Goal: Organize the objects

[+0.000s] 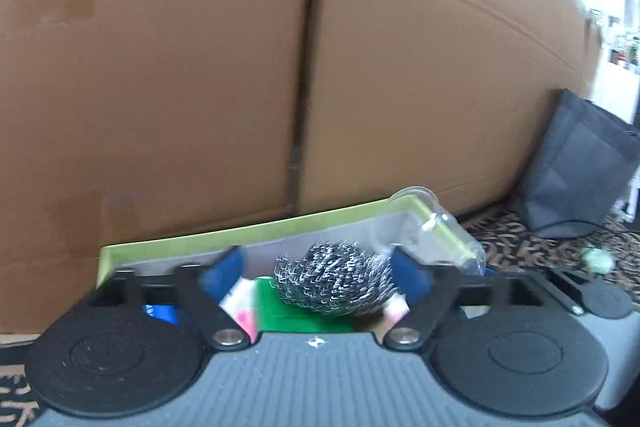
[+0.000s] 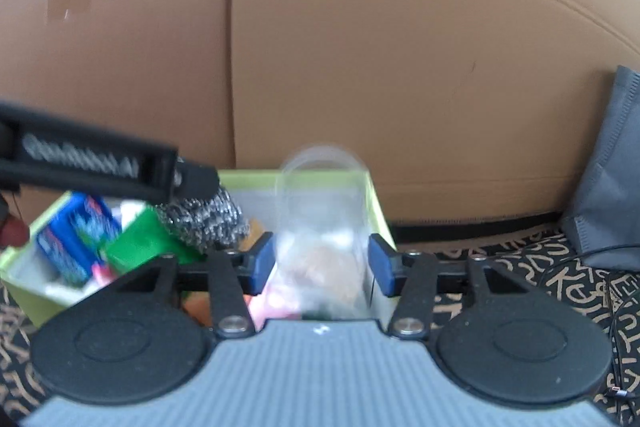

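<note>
A steel wool scrubber sits between the blue pads of my left gripper, held above a lime-green box; the jaws touch it on the right, and a gap shows on the left. The scrubber also shows in the right wrist view, under the left gripper's black body. My right gripper is shut on a clear plastic cup, held upright over the same box. The cup shows in the left wrist view at the box's right corner.
The box holds a blue packet, a green packet and pink items. A large cardboard wall stands right behind it. A dark grey fabric bag leans at right on a patterned black-and-tan cloth.
</note>
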{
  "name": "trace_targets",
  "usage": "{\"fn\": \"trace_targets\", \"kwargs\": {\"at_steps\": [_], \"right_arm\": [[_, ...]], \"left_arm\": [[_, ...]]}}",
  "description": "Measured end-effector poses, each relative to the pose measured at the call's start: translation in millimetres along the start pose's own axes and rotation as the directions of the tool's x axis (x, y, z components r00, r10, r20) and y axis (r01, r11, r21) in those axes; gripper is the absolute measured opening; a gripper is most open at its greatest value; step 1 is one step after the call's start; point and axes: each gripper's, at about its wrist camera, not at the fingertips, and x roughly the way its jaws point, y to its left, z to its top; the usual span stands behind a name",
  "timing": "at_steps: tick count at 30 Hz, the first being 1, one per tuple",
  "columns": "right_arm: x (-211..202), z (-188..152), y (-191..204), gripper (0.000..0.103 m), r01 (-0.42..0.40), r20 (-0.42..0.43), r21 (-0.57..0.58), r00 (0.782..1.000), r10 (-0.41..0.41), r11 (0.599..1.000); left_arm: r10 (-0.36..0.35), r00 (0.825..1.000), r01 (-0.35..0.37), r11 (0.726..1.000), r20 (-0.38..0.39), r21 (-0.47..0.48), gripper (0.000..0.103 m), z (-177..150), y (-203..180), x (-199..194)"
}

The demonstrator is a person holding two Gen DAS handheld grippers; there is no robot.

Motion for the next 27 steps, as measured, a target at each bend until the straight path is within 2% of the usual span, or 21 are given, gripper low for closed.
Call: {"fn": "trace_targets", "kwargs": {"at_steps": [2, 6, 8, 9, 12, 16, 17, 20, 27], "right_arm": [[-9, -7, -2, 0.07, -0.027, 0.022, -0.01, 0.999, 0.027, 1.0], [-37, -14, -5, 0.084, -0.05, 0.058, -0.007, 0.997, 0.05, 0.999], [-54, -13, -3, 0.101, -0.015, 0.087, -0.014, 0.996, 0.016, 1.0], [-63, -12, -1, 0.103, -0.001, 0.101, -0.022, 0.995, 0.004, 1.0], [-96, -9, -6, 0.103, 0.012, 0.096, -0.022, 0.995, -0.01, 1.0], [-135, 1, -1, 0.103, 0.001, 0.078, 0.023, 0.997, -0.002, 1.0], [-131, 5, -5, 0.103, -0.003, 0.065, 0.035, 0.998, 0.0, 0.999], [-150, 1, 0, 0.103, -0.022, 0.022, 0.046, 1.0, 0.021, 0.999], [-175, -17, 19, 0.103, -0.047, -0.012, 0.033, 0.999, 0.048, 0.998]], "left_arm": [[0.01, 0.999, -0.01, 1.0, 0.045, 0.002, 0.095, -4, 0, -14], [0.019, 0.997, -0.017, 1.0, 0.072, -0.021, 0.098, -10, 8, -39], [0.032, 0.995, -0.029, 0.999, 0.094, -0.032, 0.101, -13, 14, -60], [0.041, 0.994, -0.037, 0.999, 0.105, -0.039, 0.102, -14, 18, -70], [0.078, 0.99, -0.07, 0.995, 0.116, -0.073, 0.103, -20, 22, -100], [0.126, 0.989, -0.116, 0.987, 0.076, -0.115, 0.103, -36, 17, -128], [0.144, 0.988, -0.137, 0.983, 0.054, -0.118, 0.103, -39, 16, -135], [0.18, 0.984, -0.178, 0.98, 0.012, -0.089, 0.103, -56, 15, -156], [0.198, 0.98, -0.2, 0.978, -0.031, -0.067, 0.103, -104, 23, -187]]}}
